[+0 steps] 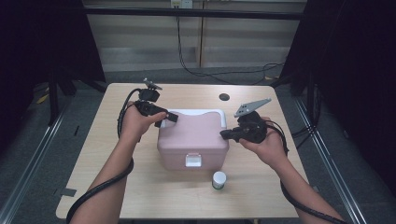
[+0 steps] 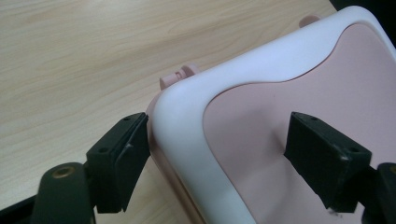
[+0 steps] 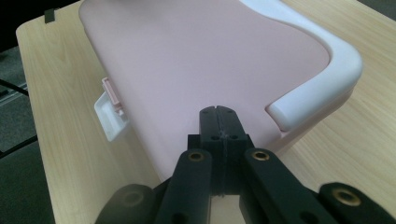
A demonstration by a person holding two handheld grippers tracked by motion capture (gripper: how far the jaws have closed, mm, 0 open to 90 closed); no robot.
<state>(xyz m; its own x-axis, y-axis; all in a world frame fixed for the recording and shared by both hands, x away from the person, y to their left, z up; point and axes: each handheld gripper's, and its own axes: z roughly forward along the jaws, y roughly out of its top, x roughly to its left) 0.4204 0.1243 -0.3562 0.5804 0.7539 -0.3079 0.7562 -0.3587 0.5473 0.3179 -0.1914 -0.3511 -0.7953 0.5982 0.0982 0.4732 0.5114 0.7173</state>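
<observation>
Pale wood worktop (image 1: 102, 154) with a small dark round hole (image 1: 224, 97) near the far edge. Grey floor (image 1: 28, 140) all around it, black cables (image 1: 219, 74) snaking behind, and a dark horizontal bar (image 1: 196, 13) across the back wall.

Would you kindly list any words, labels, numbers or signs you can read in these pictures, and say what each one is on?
None can be read.
Small jar with a white lid, in front of the pink box: its green side may carry a label, but it is too small and blurred to read.
Pink box lid and white handle: plain, no print, as is the white latch.
Table: bare wood, unmarked.
</observation>
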